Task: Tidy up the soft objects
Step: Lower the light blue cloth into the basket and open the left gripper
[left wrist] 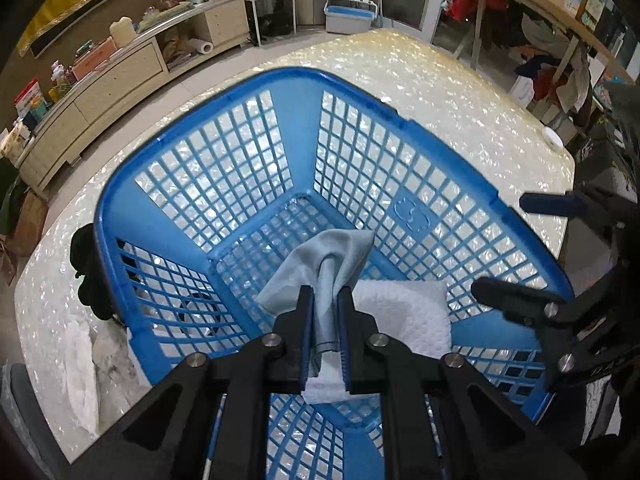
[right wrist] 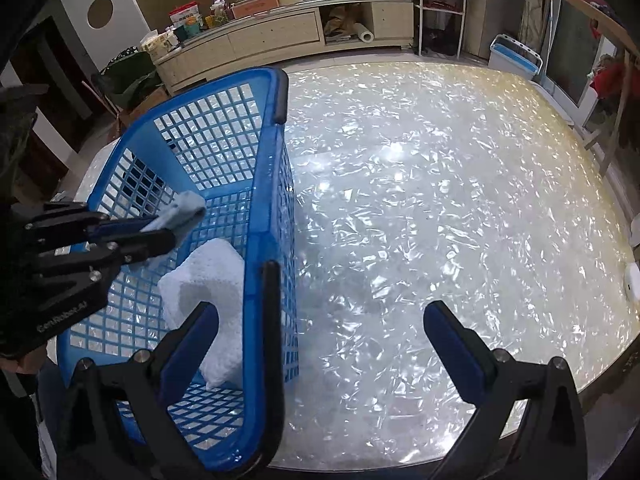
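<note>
So your left claw (left wrist: 325, 300) is pinching a pale blue cloth (left wrist: 332, 264) between its pads, pointing steeply down into the blue basket (left wrist: 248, 128). The cloth hangs bunched up over the basket floor, right next to a folded white towel (left wrist: 404, 312) already lying inside against the near wall. From the right wrist view you can see that towel (right wrist: 212, 300) propped against the basket's side wall (right wrist: 272, 240), with the cloth (right wrist: 186, 208) sticking out past the left claw (right wrist: 160, 232) above it.

Your right claw (right wrist: 320, 328) is spread wide and empty. One finger sits over the basket's inside and the other hangs over the bare surface (right wrist: 440, 200), so it straddles the basket rim.

The surface itself is a shiny, pearly, crinkle-patterned top, cream around the edges. On the left side of the basket there's a dark soft thing (left wrist: 86, 268) touching the basket's outside, and some white material (left wrist: 80, 360) lying by the near corner. A small white round object (left wrist: 553, 136) sits out near the far edge.

Past that, the room's pretty cluttered: a long low cabinet (right wrist: 280, 36) with boxes and bits on top, a white wire rack (right wrist: 440, 4), a blue and white bin (right wrist: 516, 56) on the floor, and clothes piled on racks (left wrist: 520, 20) off to the right.
</note>
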